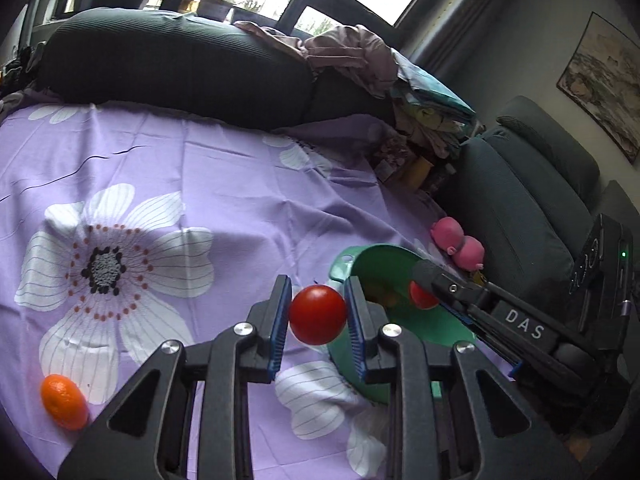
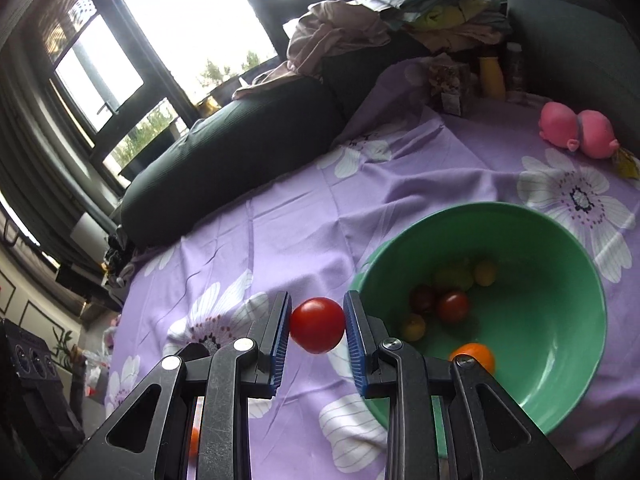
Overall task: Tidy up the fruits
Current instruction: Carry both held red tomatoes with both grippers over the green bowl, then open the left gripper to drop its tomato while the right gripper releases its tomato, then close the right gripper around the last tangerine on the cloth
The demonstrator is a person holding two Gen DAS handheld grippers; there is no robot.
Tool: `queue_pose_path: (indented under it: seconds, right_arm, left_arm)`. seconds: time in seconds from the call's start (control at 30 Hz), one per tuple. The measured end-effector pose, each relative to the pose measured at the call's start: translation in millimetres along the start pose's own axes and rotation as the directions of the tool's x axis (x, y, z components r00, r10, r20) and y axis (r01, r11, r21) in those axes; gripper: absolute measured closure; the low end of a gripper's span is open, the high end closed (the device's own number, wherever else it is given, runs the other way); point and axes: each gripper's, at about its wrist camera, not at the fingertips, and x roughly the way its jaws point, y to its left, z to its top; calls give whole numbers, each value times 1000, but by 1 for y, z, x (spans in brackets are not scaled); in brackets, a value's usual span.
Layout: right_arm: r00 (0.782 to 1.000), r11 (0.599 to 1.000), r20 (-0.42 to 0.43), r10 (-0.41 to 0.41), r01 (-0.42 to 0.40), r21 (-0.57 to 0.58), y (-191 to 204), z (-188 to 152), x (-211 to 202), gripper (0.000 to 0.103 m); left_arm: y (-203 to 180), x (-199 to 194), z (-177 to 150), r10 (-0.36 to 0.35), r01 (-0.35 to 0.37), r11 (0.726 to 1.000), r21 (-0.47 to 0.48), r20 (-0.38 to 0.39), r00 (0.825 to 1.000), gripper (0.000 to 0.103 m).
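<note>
Purple flowered cloth [image 1: 224, 184] covers the surface below a dark bolster and windows. From the left wrist, the left gripper [image 1: 318, 316] pinches a red tomato [image 1: 317, 314] between its blue pads, just left of a green bowl [image 1: 376, 258]. An orange [image 1: 64, 400] lies on the cloth at lower left. The other gripper's arm, marked "DAS", reaches over the bowl and hides most of its contents.

From the right wrist, the right gripper [image 2: 317, 326] grips a second tomato [image 2: 317, 324] above the cloth, just left of the bowl [image 2: 560, 320]. Inside lie dark tomatoes [image 2: 452, 306], yellow ones, and an orange partly cut off by the gripper.
</note>
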Motion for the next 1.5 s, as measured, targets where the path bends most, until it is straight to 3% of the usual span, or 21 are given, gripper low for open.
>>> queue_pose_path:
  seconds: [0.1, 0.2, 0.43, 0.5, 0.57, 0.67, 0.77, 0.87, 0.97, 1.07, 1.17, 1.23, 1.33, 1.5]
  right_arm:
    - [994, 991, 42, -102, 98, 87, -33, 1, -14, 76]
    - [977, 967, 55, -208, 197, 163, -64, 5, -23, 75]
    - [959, 928, 5, -284, 273, 255, -104, 6, -21, 75]
    - [954, 922, -16, -298, 292, 255, -107, 6, -19, 75]
    - [954, 921, -23, -298, 293, 256, -108, 5, -18, 75]
    - [957, 927, -21, -288, 284, 243, -107, 4, -19, 70]
    - [961, 936, -6, -277, 271, 225, -101, 4, -22, 62]
    - [971, 953, 7, -239, 233, 194, -90, 5, -23, 62]
    - [987, 980, -10, -158, 158, 123, -70, 4, -16, 62]
    - [997, 998, -62, -45, 47, 42, -41, 0, -1, 62]
    - [988, 998, -142, 60, -64, -28, -6, -10, 19, 62]
    - [971, 987, -210, 118, -138, -84, 21, -20, 33, 62]
    - [925, 958, -331, 185, -245, -149, 63, -43, 55, 62]
    - [837, 900, -502, 218, -371, -228, 125, -91, 86, 62]
  left_arm:
    - [-33, 25, -8, -83, 87, 993, 76, -53, 995, 76]
    - [-56, 52, -22, -119, 133, 983, 125, -113, 986, 76]
    - [-73, 91, -45, -128, 161, 977, 138, -224, 966, 76]
    - [-76, 92, -48, -126, 159, 977, 141, -220, 967, 71]
    - [-77, 90, -48, -121, 152, 979, 136, -212, 970, 50]
    - [-74, 80, -43, -126, 150, 981, 121, -190, 974, 48]
    - [-65, 64, -36, -86, 104, 987, 122, -145, 986, 45]
    - [-47, 42, -27, -6, 16, 995, 101, -97, 995, 44]
    - [-17, 18, -17, 88, -86, 996, 38, -64, 994, 44]
    - [21, -9, -6, 197, -199, 978, -55, -41, 979, 44]
    - [58, -38, 1, 297, -296, 945, -137, -11, 955, 44]
    - [83, -55, 3, 358, -354, 915, -191, -14, 934, 44]
    - [118, -78, 5, 439, -430, 863, -267, -28, 898, 44]
    - [159, -108, -2, 482, -467, 804, -369, -57, 874, 44]
